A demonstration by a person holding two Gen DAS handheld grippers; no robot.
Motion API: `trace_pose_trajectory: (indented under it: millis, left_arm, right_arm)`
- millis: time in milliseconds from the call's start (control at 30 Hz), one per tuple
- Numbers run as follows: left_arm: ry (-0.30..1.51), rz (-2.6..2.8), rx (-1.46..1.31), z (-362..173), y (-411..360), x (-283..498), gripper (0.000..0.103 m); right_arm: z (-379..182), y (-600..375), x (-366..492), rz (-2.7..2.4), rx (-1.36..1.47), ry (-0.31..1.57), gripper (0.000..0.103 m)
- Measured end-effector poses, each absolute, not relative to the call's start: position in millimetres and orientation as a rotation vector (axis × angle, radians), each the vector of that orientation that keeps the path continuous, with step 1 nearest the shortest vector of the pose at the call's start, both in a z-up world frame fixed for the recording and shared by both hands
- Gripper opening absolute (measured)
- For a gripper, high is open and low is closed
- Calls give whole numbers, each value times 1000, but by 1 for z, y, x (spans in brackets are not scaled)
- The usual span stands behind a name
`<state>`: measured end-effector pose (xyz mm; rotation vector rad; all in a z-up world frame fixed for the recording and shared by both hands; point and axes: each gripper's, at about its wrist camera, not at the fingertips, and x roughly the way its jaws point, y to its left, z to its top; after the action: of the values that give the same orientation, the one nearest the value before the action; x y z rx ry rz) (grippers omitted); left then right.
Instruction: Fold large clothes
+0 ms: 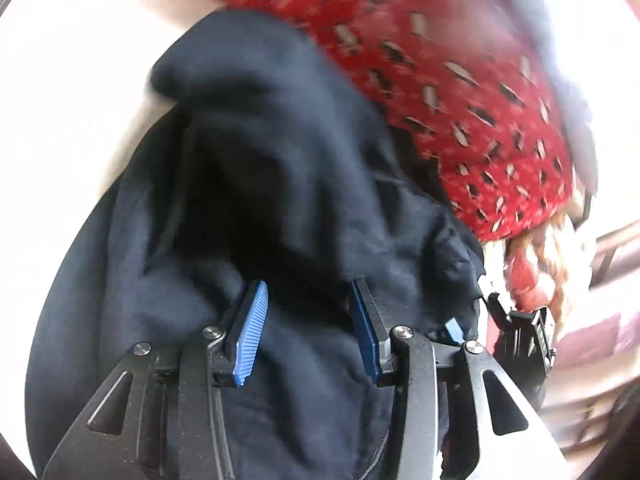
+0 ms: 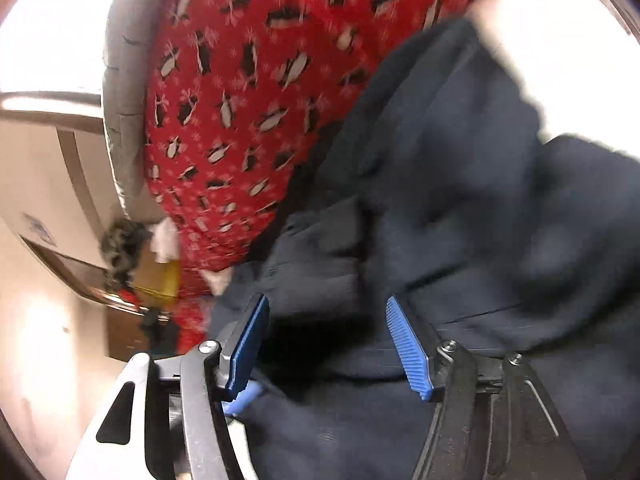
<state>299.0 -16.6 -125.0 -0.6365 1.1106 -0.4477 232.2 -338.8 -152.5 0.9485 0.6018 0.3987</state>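
1. Between both pairs of fingers lies the hoodie, a dark navy heap, bunched and rumpled, on a white surface; whether that is a bed or a worktop I cannot tell.
2. Left gripper: its blue pads stand apart, released, straddling a ridge of the hoodie without pinching it. A zip line shows just below them.
3. Right gripper: fingers likewise spread, with hoodie cloth bulging into the gap but not clamped.
4. Beside the hoodie, touching its far edge, sits a red penguin-print cloth; past that, a grey padded edge.
5. Judgement: the step is taking hold before spreading or folding. To do it well, close each pair on a single hem or seam, not on a thick wad, or layers will drag together.
6. Pick matching points on the hoodie, such as both shoulders or both bottom corners, so it hangs square.
7. Keep clear of the red cloth when closing; catching it would pull both pieces.
8. Both views are blurred, so the exact layers are uncertain.
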Motion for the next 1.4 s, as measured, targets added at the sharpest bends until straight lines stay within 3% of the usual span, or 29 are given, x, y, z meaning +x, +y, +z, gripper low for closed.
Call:
trace_pose_trajectory:
  millis: [33,100,133,167,200,433,900,1067,1400]
  left_arm:
    - [1113,-456,-664,-129,-15,299,40]
    - [1103,-467,-686,-129,-13,296,40]
    - [1099,-468,-680,-129,-12,295,40]
    - [1096,-470,-672,-129,-12,293,40]
    - [1095,-475,-668,-129,-11,291,40]
    - [1079,-463,-717,-131,7,287,40]
    - [933,-370,-939,-109,33,314,40]
    - [959,-294,-956,-120,29,339,40]
    - [900,-308,-1033,-108,36,319,40]
  right_arm:
    - [-153,-333,239,391,958,617,72]
    - [-150,-325,247,334,980,615,69]
    - [-147,-324,247,342,987,588,47]
    - [-139,-323,247,377,975,568,13]
    - [-132,-323,244,387,950,556,4]
    - [-89,-389,196,147,832,384,4]
    - [-93,-406,184,183,861,413,4]
    - [-88,-399,187,197,822,436,4]
    - [-98,-399,189,189,799,484,4]
